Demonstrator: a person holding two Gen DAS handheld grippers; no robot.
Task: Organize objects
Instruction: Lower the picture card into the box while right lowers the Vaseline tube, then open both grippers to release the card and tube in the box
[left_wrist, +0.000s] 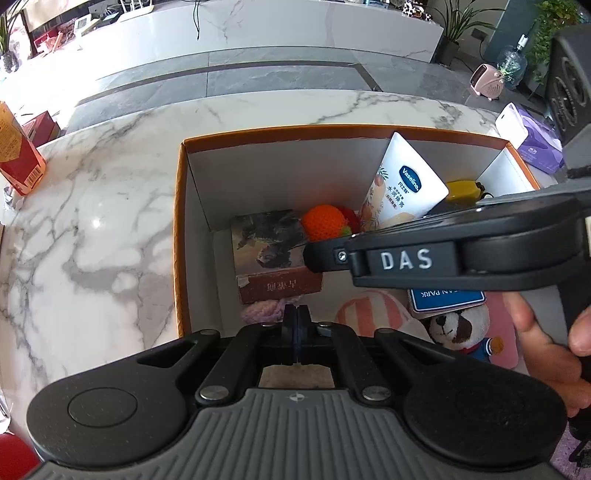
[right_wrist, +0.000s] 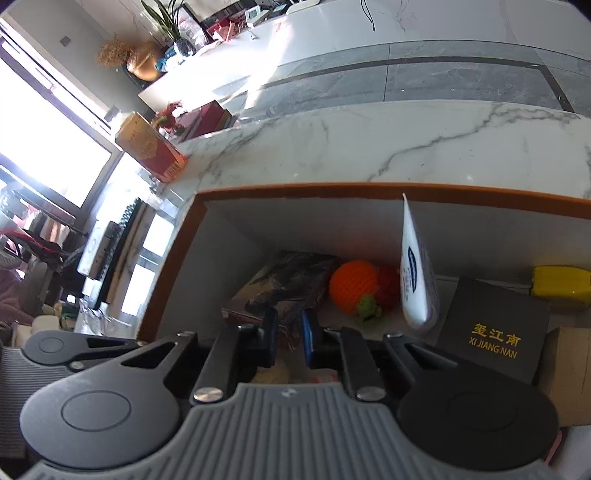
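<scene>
An orange-rimmed cardboard box (left_wrist: 178, 229) sits on the marble table and holds many items: a dark book (left_wrist: 273, 254), an orange knitted strawberry (left_wrist: 325, 221), a white Vaseline tube (left_wrist: 402, 184) standing tilted, a yellow object (left_wrist: 461, 190), a teddy bear (left_wrist: 461, 328) and a blue card (left_wrist: 447, 299). My left gripper (left_wrist: 297, 317) is shut and empty above the box's near edge. My right gripper (right_wrist: 290, 330) is open and empty, hovering over the book (right_wrist: 291, 284), left of the strawberry (right_wrist: 352, 286) and tube (right_wrist: 415, 273). Its body (left_wrist: 461, 251) crosses the left wrist view.
A red and orange carton (left_wrist: 16, 155) stands on the marble table (left_wrist: 92, 221) at the left. A purple tissue pack (left_wrist: 532, 136) lies at the far right. A black box marked XI JIANG NAN (right_wrist: 495, 332) sits inside the box (right_wrist: 177, 258).
</scene>
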